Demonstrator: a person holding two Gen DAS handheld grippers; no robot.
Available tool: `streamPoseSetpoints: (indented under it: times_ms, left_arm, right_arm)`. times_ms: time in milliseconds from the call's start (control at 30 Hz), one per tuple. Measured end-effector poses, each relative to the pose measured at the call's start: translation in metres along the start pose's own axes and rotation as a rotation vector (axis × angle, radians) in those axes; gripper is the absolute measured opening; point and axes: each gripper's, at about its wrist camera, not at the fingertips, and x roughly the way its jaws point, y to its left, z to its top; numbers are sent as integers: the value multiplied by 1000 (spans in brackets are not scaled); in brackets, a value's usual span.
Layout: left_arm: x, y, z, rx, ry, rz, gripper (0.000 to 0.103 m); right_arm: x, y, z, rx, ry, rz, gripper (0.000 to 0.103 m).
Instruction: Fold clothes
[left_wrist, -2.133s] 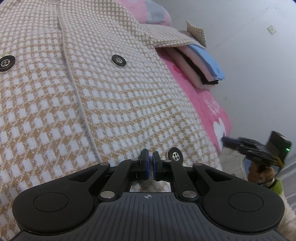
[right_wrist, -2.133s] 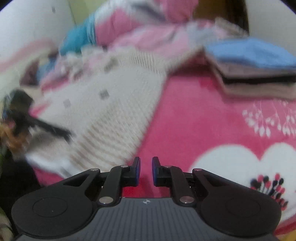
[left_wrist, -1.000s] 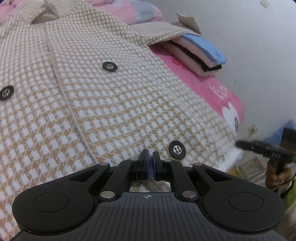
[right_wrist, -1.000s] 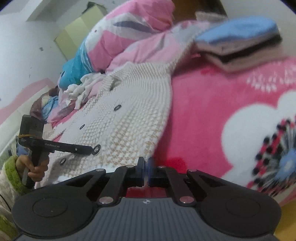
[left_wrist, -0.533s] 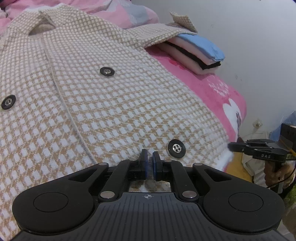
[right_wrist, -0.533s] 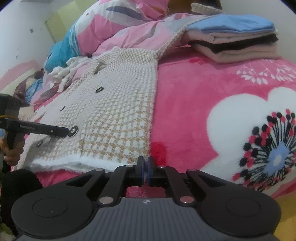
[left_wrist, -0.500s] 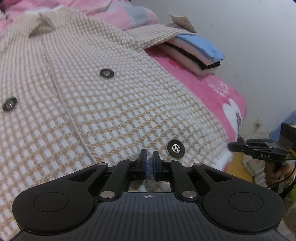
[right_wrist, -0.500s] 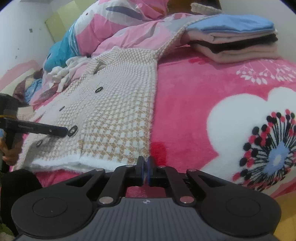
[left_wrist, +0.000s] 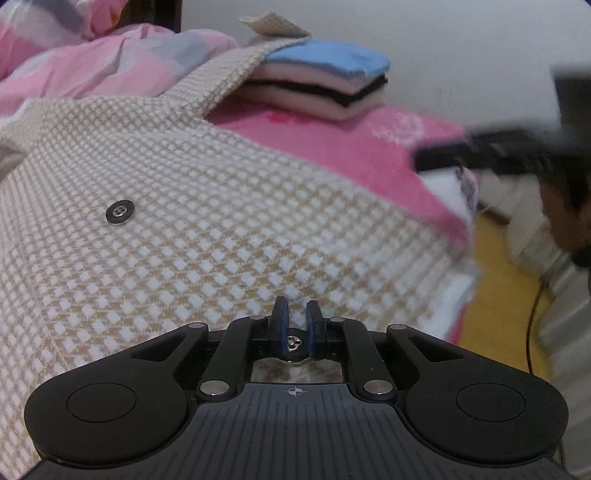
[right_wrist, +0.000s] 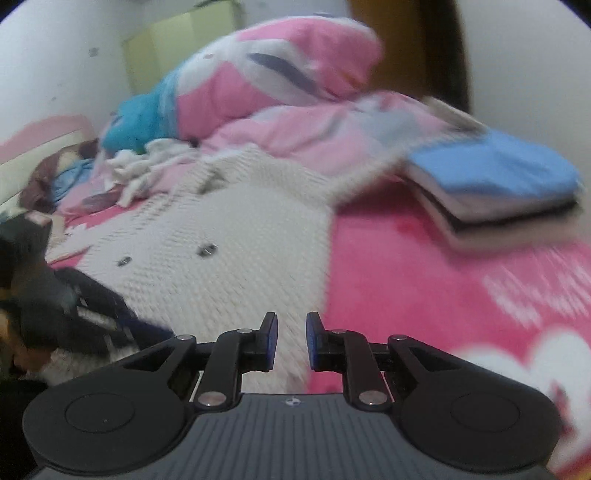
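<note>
A beige and white checked coat with dark buttons lies spread, front up, on a pink bed blanket. My left gripper is low at the coat's bottom hem, its blue pads narrowed around the hem, with a button held between them. My right gripper hovers slightly open over the coat's lower right edge, nothing between its fingers. From the right wrist, the left gripper shows as a blur at the hem. From the left wrist, the right gripper is a dark blur.
A stack of folded clothes, blue on top, sits on the blanket beyond the coat's right sleeve. A pink quilt and loose clothes are piled at the bed's head. Yellow floor and a cable lie past the bed's edge.
The left gripper dropped lower and slid onto the hem, so the button now sits between its pads. The right gripper opened slightly and swung in over the coat's lower right edge.
</note>
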Motion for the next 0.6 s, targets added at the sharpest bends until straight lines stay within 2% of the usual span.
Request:
streamPoseSetpoints:
  times_ms: [100, 133, 167, 233, 300, 400, 467, 600]
  left_arm:
    - [0, -8, -4, 46, -4, 32, 10]
    - [0, -8, -5, 47, -7, 32, 10]
    - [-1, -6, -6, 36, -8, 24, 10]
    - [-1, 0, -7, 6, -13, 4, 10]
    - [0, 12, -7, -58, -16, -44, 10]
    - [5, 35, -10, -178, -22, -137, 10]
    - [7, 47, -14, -255, -29, -188, 10]
    - [11, 70, -22, -408, -42, -291, 12]
  right_arm:
    - [38, 13, 11, -72, 13, 26, 15]
    - [51, 10, 8, -92, 41, -3, 15]
    - [63, 5, 3, -110, 79, -45, 6]
    - [63, -13, 7, -29, 87, -37, 1]
    - [59, -26, 16, 38, 71, -21, 1]
    - [59, -25, 40, 52, 16, -2, 2]
    - [80, -17, 56, 11, 12, 18, 2]
    - [145, -20, 68, -36, 78, -27, 0]
